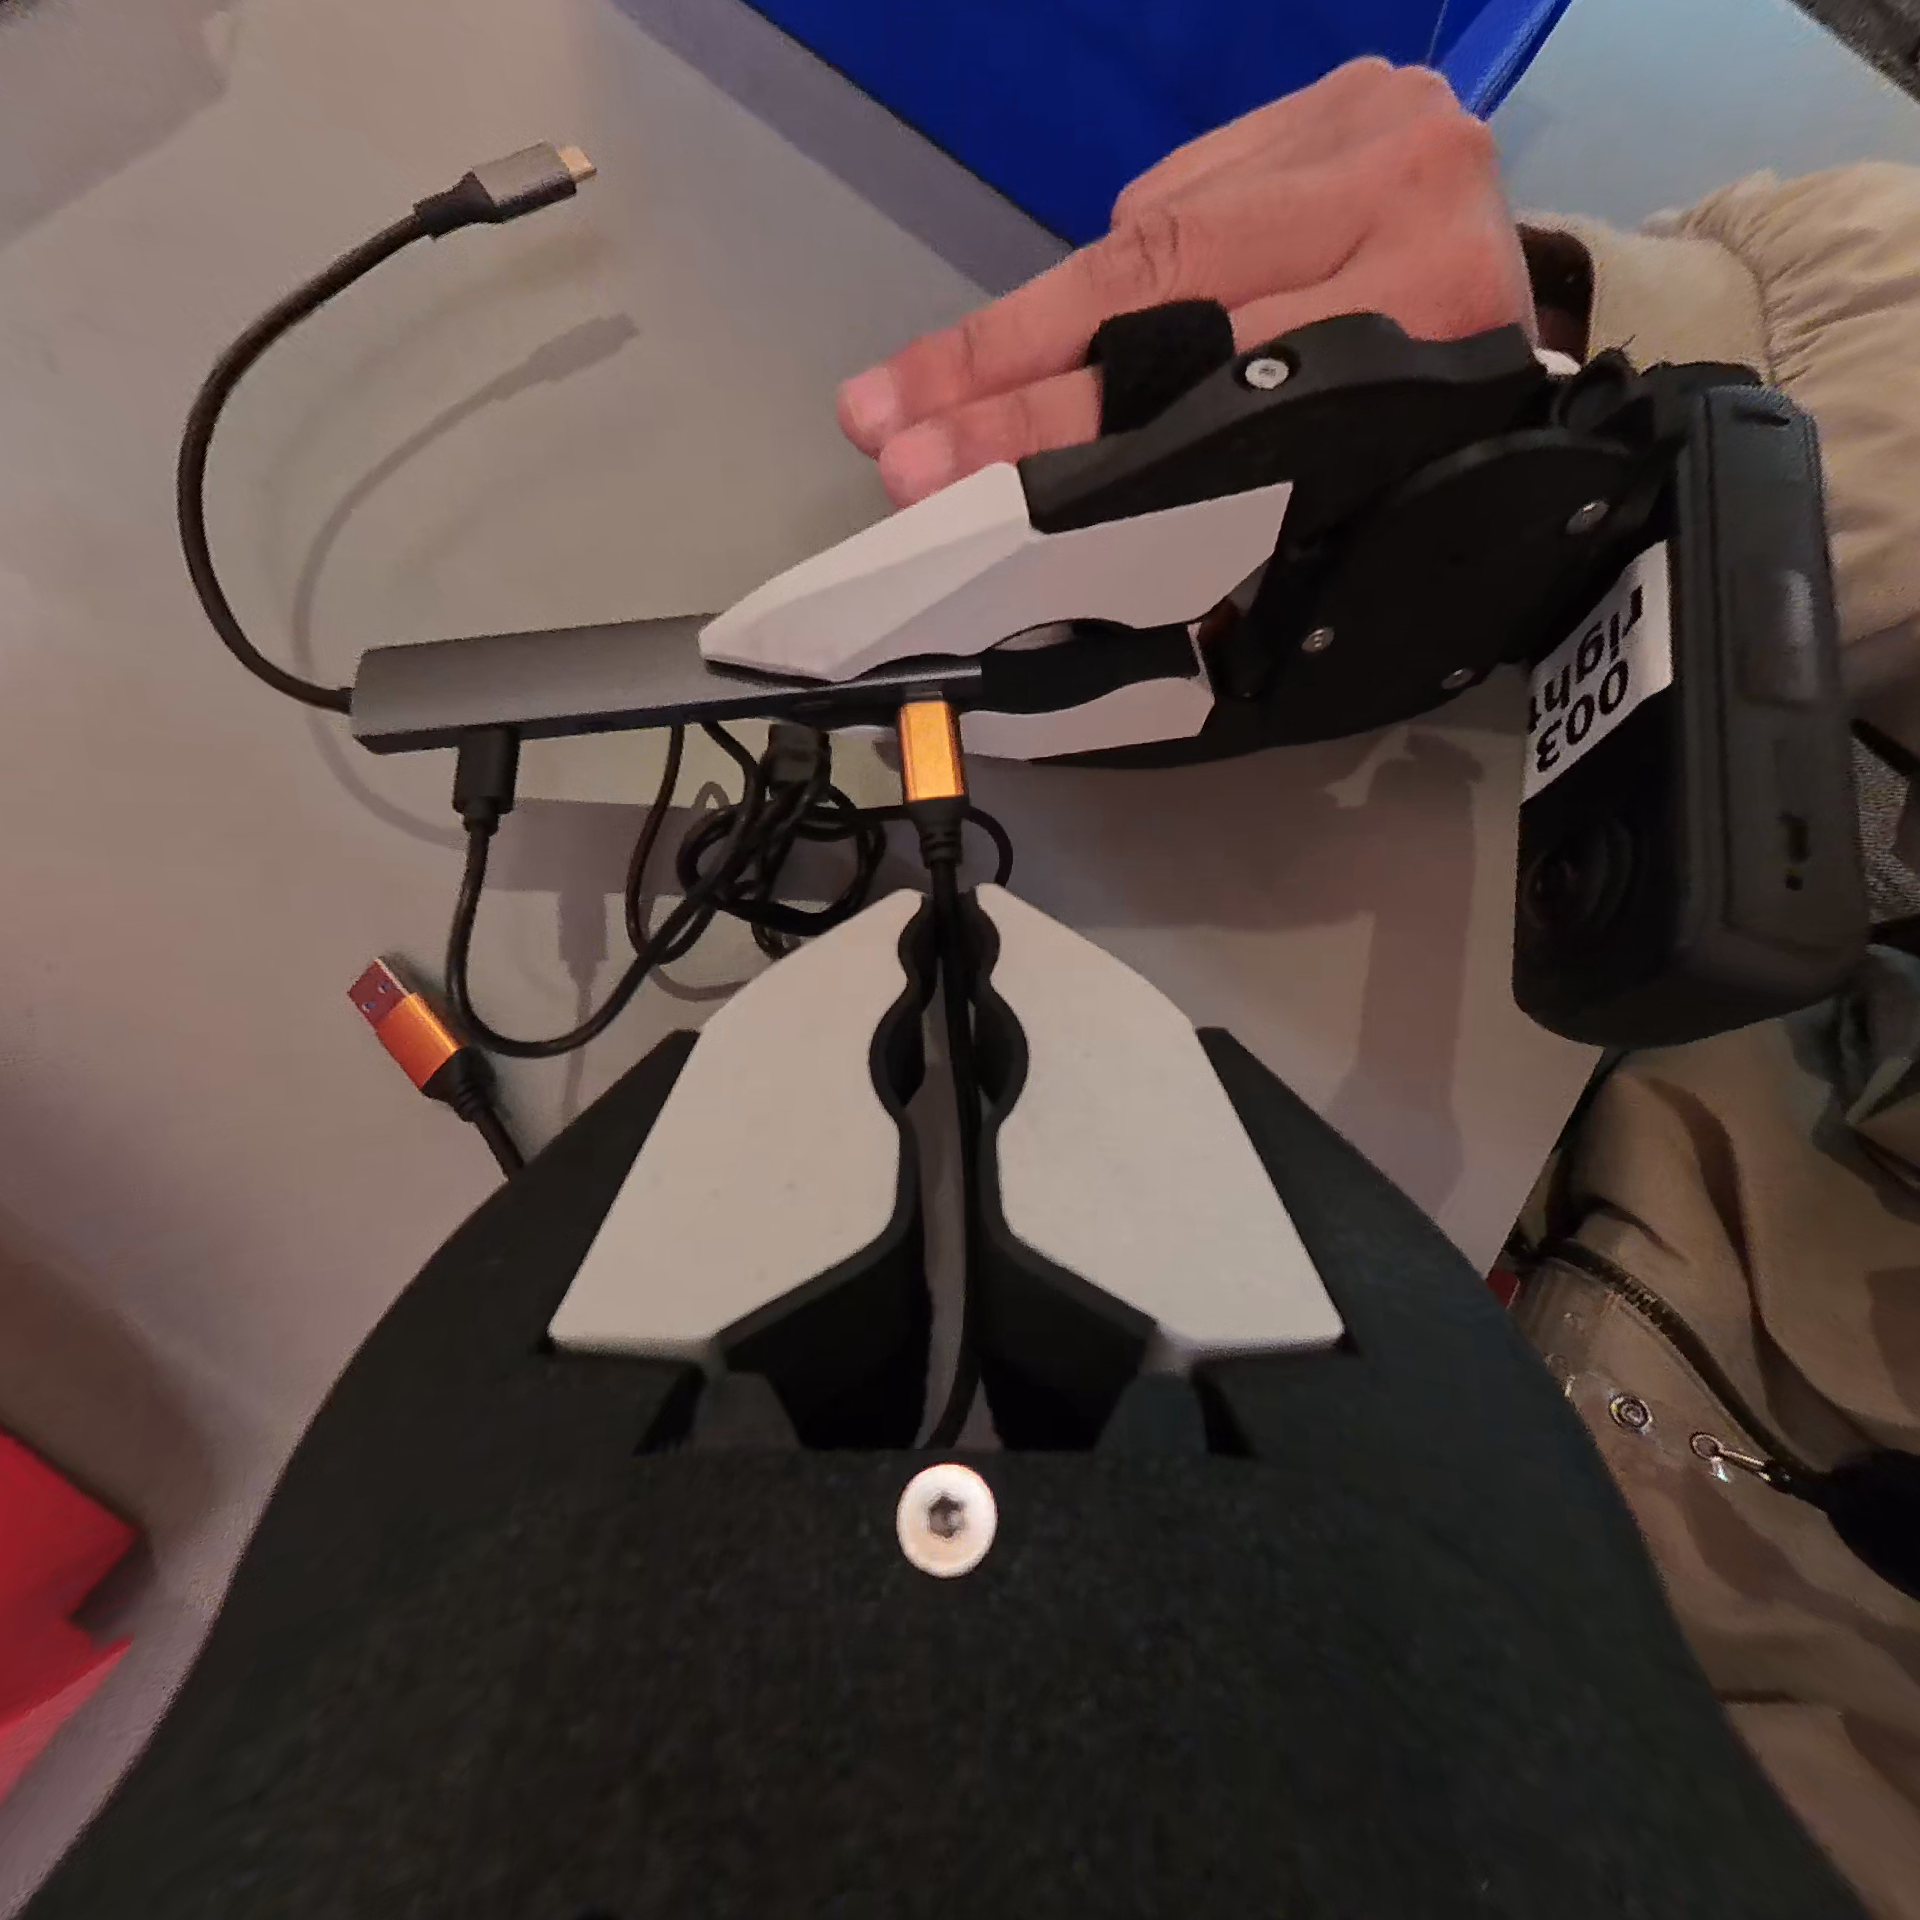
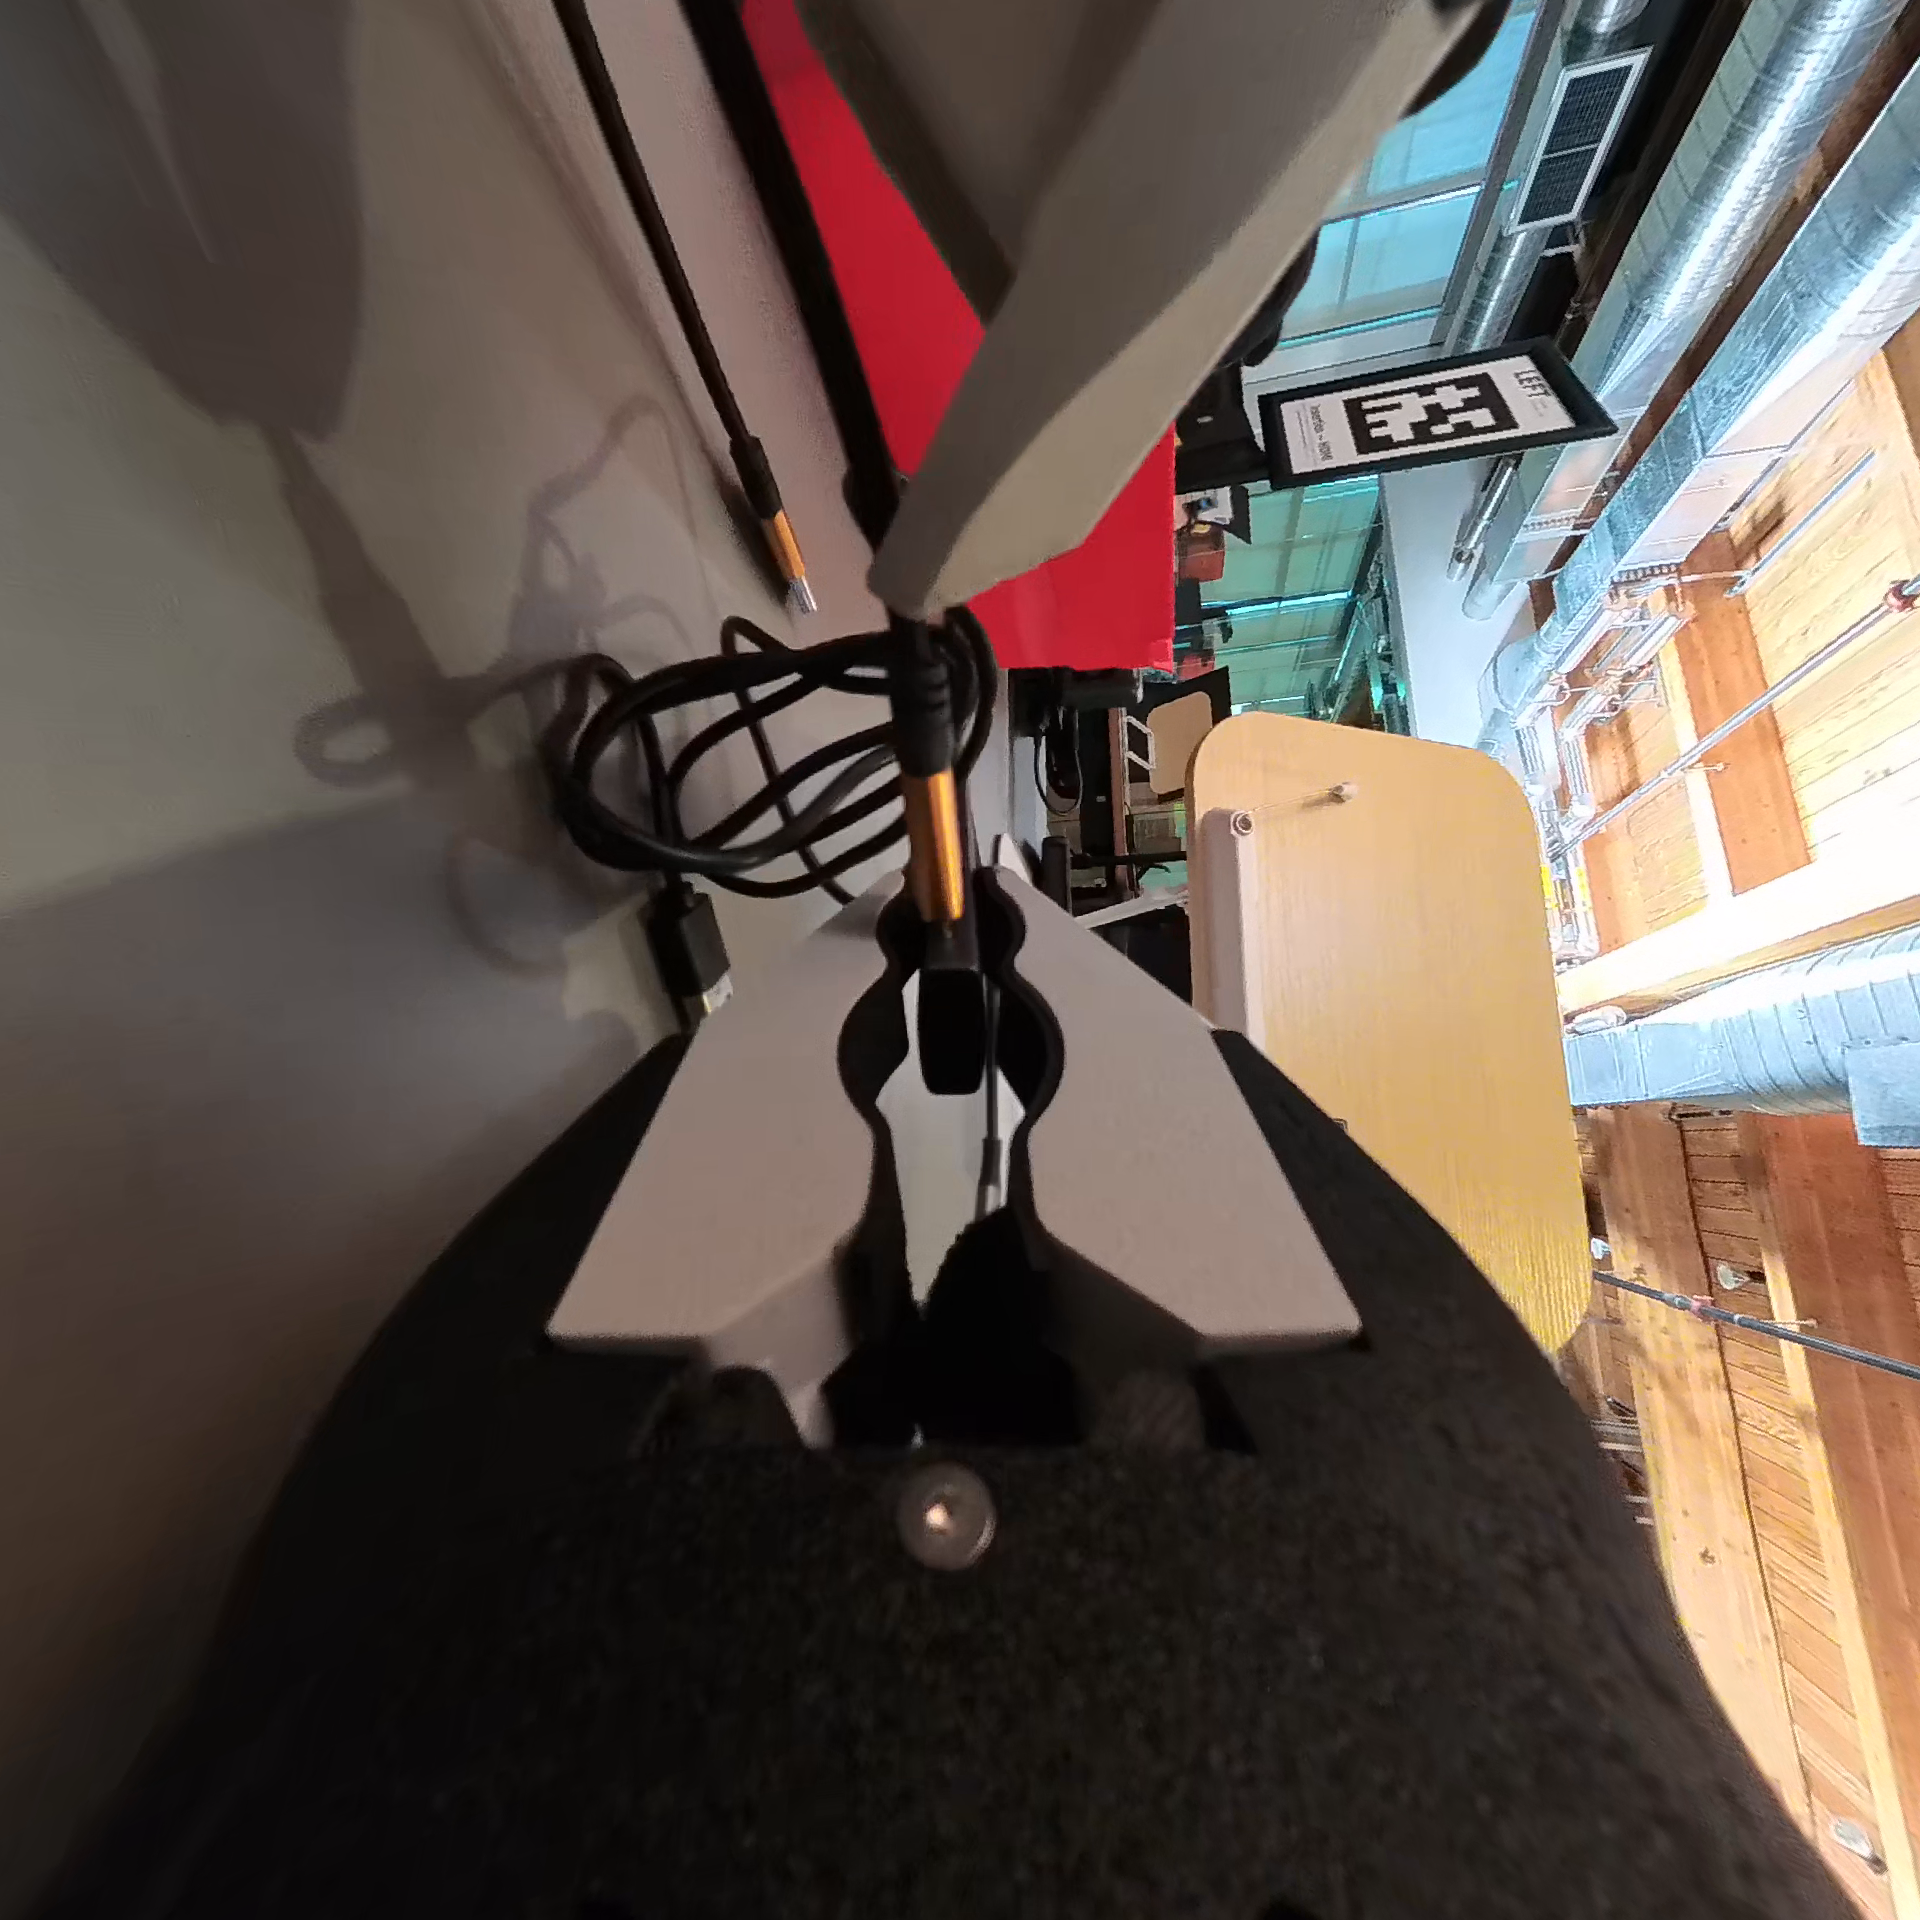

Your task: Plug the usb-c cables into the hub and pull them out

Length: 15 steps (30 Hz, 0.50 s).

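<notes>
The slim grey hub point(image 1: 582, 681) is held level above the table. My right gripper point(image 1: 800, 681) is shut on its right end. In the right wrist view the hub point(image 2: 951, 1029) shows edge-on between the closed fingers of the right gripper point(image 2: 948, 904). An orange USB-C plug point(image 1: 930, 753) sits in the hub's near side port; it also shows in the right wrist view point(image 2: 935, 847). My left gripper point(image 1: 948, 904) is shut on the black cable just behind that plug. A black plug point(image 1: 485, 774) is also in the hub, farther left.
The hub's own lead ends in a grey plug point(image 1: 535, 182) on the table. An orange USB-A plug point(image 1: 405, 1023) and a black cable coil point(image 1: 769, 852) lie under the hub. A red box point(image 1: 52, 1558) is at the left, a blue bin point(image 1: 1039, 83) behind. One gripper's finger ends stand about 7 centimeters off the other's.
</notes>
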{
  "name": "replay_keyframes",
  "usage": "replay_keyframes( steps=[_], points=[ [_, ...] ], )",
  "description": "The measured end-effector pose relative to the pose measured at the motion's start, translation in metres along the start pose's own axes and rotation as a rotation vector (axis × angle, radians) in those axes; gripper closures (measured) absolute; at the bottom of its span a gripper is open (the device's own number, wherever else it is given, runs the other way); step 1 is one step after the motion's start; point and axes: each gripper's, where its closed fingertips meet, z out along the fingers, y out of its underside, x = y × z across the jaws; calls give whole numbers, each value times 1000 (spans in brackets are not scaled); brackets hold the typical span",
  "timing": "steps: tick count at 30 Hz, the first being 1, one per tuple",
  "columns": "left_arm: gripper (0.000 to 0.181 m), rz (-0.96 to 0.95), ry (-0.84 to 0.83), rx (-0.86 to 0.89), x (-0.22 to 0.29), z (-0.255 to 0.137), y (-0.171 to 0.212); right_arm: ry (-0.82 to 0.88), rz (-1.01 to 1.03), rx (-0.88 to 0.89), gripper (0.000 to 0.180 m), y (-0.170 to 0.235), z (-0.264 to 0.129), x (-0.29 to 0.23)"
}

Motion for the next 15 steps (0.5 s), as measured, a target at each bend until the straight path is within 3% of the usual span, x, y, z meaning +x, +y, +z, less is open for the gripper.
replay_keyframes(
  steps=[15],
  points=[
    [172,39,-8,47,1,16,1,-9,68,-3,171,-4,-1,2]
  ],
)
